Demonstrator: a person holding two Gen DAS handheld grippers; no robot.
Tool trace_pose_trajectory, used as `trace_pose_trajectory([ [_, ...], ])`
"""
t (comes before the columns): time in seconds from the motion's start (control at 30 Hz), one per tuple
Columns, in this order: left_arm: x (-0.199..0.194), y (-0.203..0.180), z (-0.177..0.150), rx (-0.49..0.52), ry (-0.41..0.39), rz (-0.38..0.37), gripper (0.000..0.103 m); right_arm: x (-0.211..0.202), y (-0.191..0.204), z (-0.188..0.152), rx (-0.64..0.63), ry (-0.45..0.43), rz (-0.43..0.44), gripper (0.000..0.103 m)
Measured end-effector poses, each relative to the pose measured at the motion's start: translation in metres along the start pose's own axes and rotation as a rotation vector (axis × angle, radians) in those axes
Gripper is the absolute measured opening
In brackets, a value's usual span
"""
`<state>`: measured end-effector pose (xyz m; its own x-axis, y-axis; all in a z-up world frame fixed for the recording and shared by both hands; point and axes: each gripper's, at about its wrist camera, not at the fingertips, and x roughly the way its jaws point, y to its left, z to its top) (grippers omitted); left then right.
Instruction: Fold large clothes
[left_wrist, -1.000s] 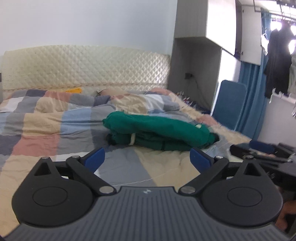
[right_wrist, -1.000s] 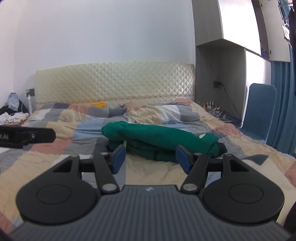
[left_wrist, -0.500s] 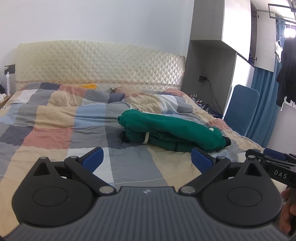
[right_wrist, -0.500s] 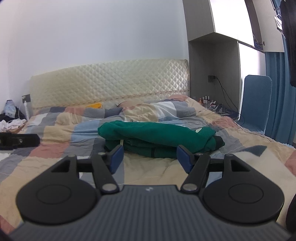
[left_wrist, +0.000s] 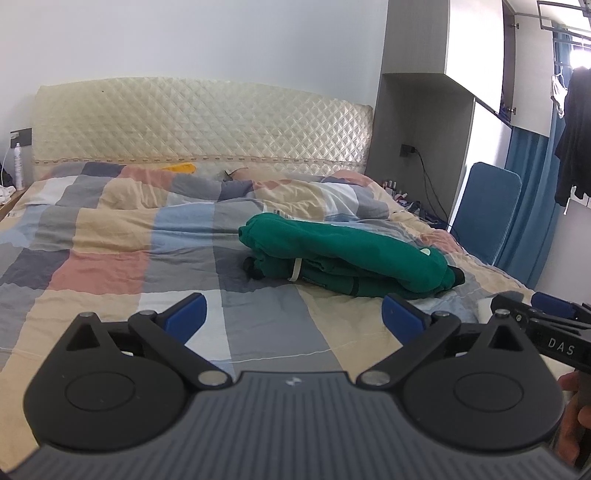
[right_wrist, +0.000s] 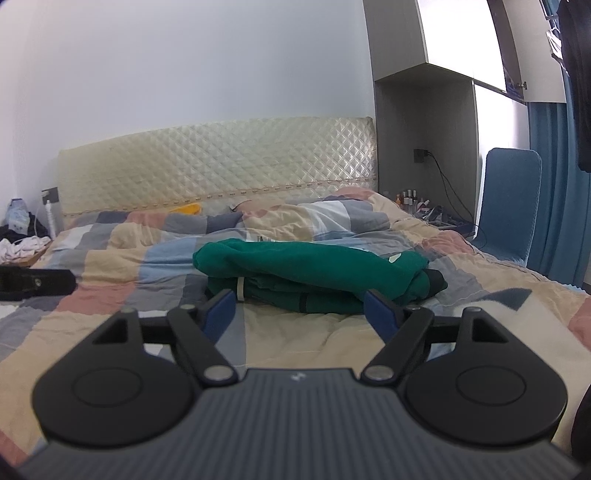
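Item: green garment (left_wrist: 343, 254), large, heavy knit or fleece; lies in a thick folded bundle on the bed (left_wrist: 110, 236), towards its right half, atop a patchwork quilt (right_wrist: 122, 266), well short of the quilted headboard (left_wrist: 199, 122)

Left tongs (left_wrist: 293, 315): released, blue pads spread wide, nothing between them; held near the foot of the bed, apart from the garment

Right tongs (right_wrist: 301, 312): jaws opening, empty; also apart from the garment, facing its near edge

Condition of fold: looks finished or close to it; top layer bulges, a dark cuff (left_wrist: 458, 275) and a white drawcord (left_wrist: 296, 270) poke out at the ends

Risks, as judged:
- bulky top layer may slump or spring open, since nothing presses it flat
- a pinch at the near edge may catch only one layer, or the quilt with it, and drag the stack askew
- loose cuff and cord may snag a pad

Other: blue chair (right_wrist: 511, 206) beside the bed; dark clothes hanging (left_wrist: 572, 140) at the window
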<state>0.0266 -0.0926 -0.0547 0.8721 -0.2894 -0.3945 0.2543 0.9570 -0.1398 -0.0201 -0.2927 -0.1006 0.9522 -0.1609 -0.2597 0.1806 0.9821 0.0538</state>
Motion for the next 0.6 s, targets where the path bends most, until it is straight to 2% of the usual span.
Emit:
trace_pose_trajectory([
  [0.6, -0.0022, -0.008, 0.0003, -0.015, 0.005, 0.023, 0.102, 0.0002, 0.0025, -0.0012, -0.008, 0.002, -0.013, 0.079],
])
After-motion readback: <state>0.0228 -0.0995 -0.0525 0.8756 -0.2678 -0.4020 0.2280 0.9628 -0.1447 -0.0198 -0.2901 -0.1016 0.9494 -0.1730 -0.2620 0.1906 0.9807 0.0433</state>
